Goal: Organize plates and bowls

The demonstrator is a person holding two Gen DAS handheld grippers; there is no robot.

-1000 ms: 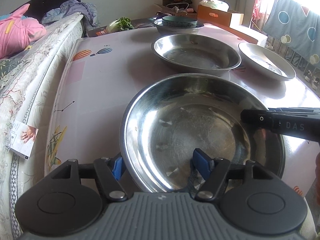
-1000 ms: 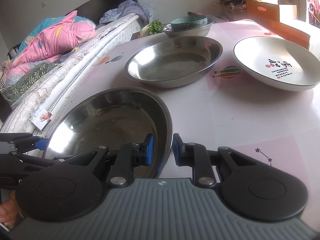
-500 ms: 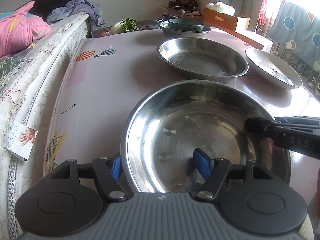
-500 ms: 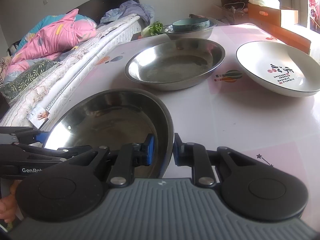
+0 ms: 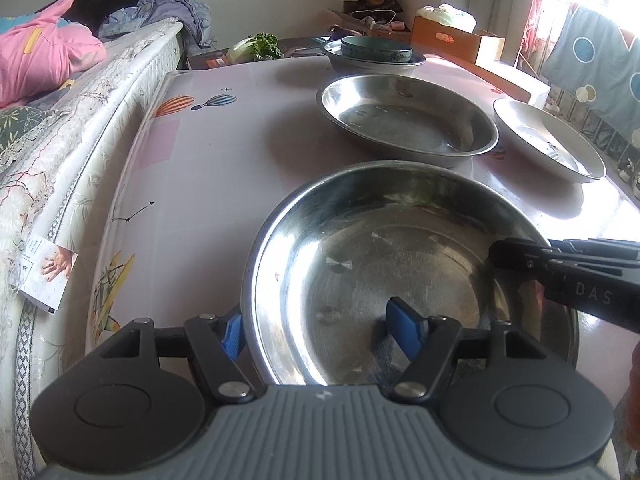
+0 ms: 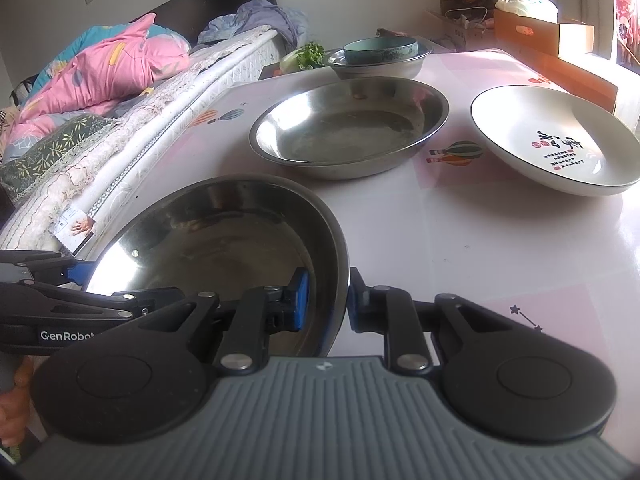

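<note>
Both grippers are on the near steel dish [image 5: 400, 272] right now. The right gripper [image 6: 326, 300] is clamped on the dish's rim: one blue pad [image 6: 301, 300] sits inside the wall, the other finger is just outside it, and the jaws stand nearly closed with only the thin metal lip between them. From the left wrist view that same gripper reaches in from the right edge, its black fingers lying over the far right part of the rim.

The left gripper [image 5: 320, 330] stands wide apart and straddles the near-left part of the rim: one blue pad [image 5: 404, 330] is down inside the bowl of the dish, the other sits just outside the wall. The outer pad looks close to the metal, but whether either pad presses on it I cannot tell; the gap is far wider than the lip.

The dish sits at the near corner of the pink table [image 5: 208, 168], right under both sets of fingers. Ahead of the fingers lies a second steel dish [image 6: 348, 128], well apart from the first. To the right of that is a white plate [image 6: 560, 148] with printed characters. Farthest ahead, a teal bowl [image 6: 380, 50] sits nested in a steel basin [image 6: 376, 66].
</note>
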